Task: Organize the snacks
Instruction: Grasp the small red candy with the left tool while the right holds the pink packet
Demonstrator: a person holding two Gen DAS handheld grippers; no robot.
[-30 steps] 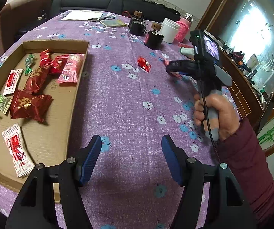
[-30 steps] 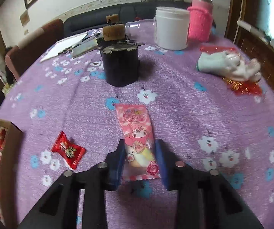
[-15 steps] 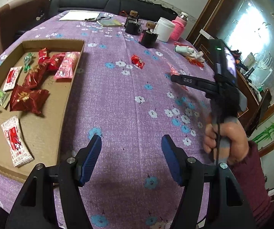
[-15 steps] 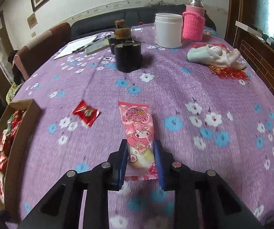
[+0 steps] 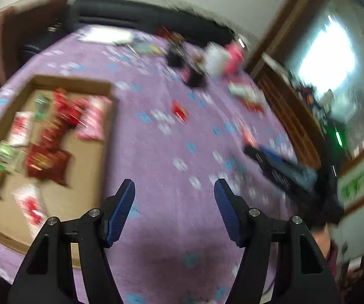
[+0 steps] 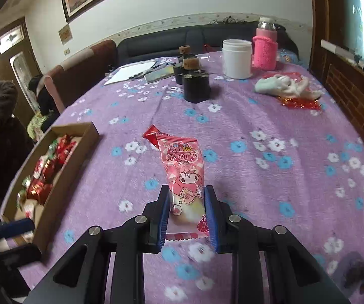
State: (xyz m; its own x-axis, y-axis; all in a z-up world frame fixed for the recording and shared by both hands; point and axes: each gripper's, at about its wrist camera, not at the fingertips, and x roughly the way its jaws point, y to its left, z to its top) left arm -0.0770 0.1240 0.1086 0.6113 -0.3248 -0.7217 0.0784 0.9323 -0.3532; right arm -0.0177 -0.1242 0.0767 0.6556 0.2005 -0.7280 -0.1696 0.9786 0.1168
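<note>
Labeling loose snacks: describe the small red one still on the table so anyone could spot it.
On the purple flowered tablecloth, right of the cardboard tray, lies a small red packet. It peeks out behind the tip of the long pink wrapper in the right claw.

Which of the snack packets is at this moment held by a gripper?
The long pink packet, clamped in the right gripper. The small red packet behind it lies loose; others sit in the cardboard tray.

You see one pink snack packet [image 6: 184, 177], one loose red candy [image 6: 150, 134], one cardboard tray [image 6: 65, 177] (contents too jumbled to count), two black jars [image 6: 196, 87], one white jar [image 6: 237, 58].
</note>
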